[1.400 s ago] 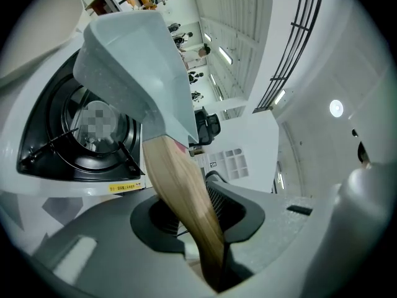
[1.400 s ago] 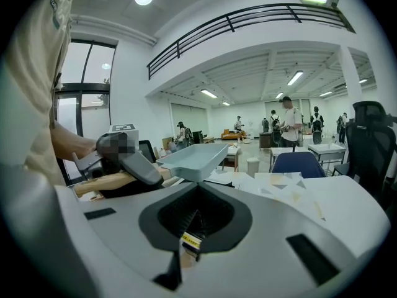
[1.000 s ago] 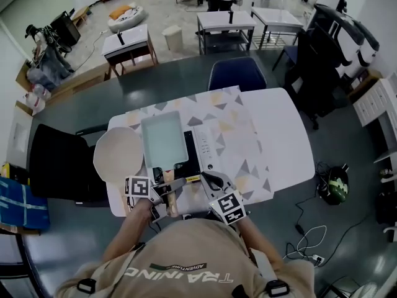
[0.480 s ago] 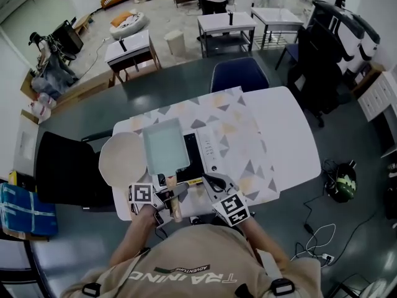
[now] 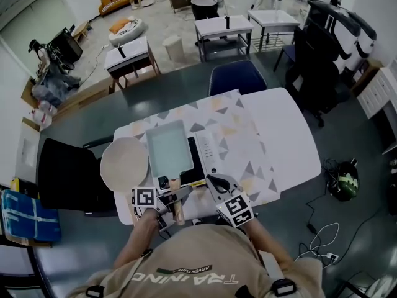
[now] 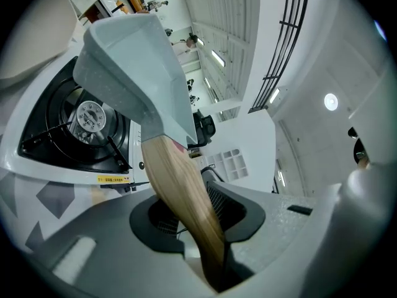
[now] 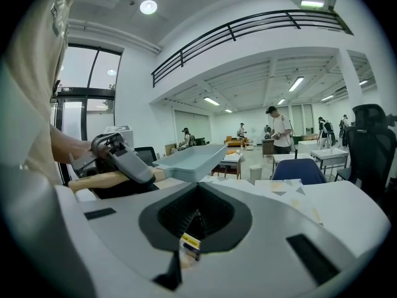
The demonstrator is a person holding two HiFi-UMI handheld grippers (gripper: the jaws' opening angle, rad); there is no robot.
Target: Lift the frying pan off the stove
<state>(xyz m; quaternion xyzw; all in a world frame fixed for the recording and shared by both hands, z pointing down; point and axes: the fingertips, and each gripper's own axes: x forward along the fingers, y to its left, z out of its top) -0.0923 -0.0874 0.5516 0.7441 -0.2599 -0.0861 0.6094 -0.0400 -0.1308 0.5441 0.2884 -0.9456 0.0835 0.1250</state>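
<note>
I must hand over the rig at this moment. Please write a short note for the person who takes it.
Left gripper: shut on the wooden handle of the frying pan.
Right gripper: shut, empty, over the table's near edge beside the stove.
Done: the pan appears raised clear of the burner, front tilted up.
Left: probably only to level it and hold it.
</note>
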